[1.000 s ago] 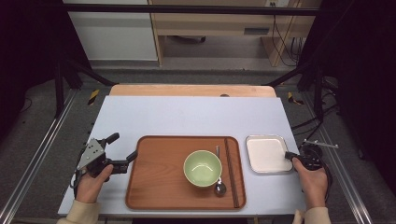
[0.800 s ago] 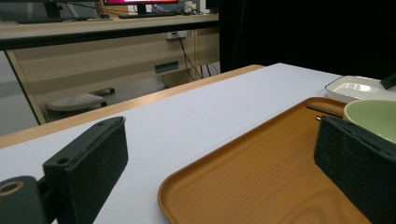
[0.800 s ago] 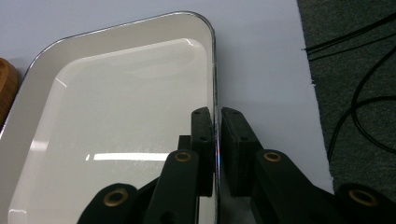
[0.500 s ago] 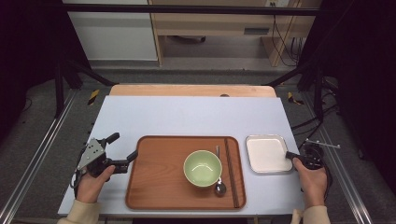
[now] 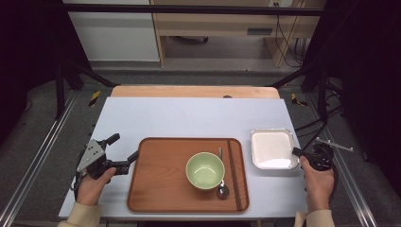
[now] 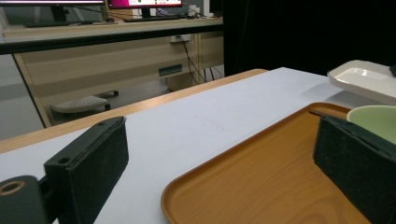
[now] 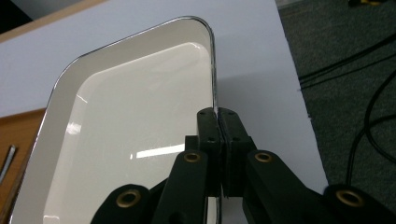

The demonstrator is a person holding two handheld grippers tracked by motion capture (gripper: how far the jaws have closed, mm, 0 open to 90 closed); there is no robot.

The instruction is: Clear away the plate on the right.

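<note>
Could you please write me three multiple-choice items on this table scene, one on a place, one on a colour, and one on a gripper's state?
1. Where is the white dish?
A. on the wooden tray
B. right of the wooden tray
C. inside the bowl

2. What colour is the bowl?
A. red
B. blue
C. light green

3. How is the right gripper?
A. shut on the dish's rim
B. wide open above the bowl
C. holding a spoon

Answers: 1 B, it sits on the table beside the tray; 2 C, its glaze is pale green; 3 A, its jaws pinch the rim.
</note>
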